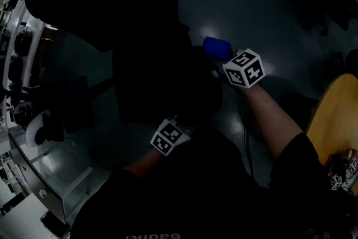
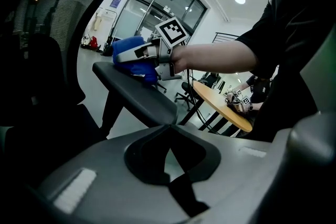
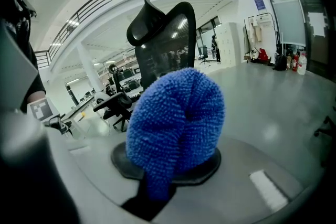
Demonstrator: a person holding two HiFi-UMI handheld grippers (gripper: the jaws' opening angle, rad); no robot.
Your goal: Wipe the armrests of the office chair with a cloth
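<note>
The fluffy blue microfibre cloth (image 3: 176,123), bunched into a rounded wad, sits pinched in the right claw (image 3: 169,173) against the dark armrest (image 2: 137,96). The left claw (image 2: 169,157) is closed and empty.

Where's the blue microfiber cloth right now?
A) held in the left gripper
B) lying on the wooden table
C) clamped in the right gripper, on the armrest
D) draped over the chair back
C: the right gripper view shows the blue microfiber cloth bunched between the shut jaws of the right gripper, and the left gripper view shows it resting on the chair armrest.
</note>
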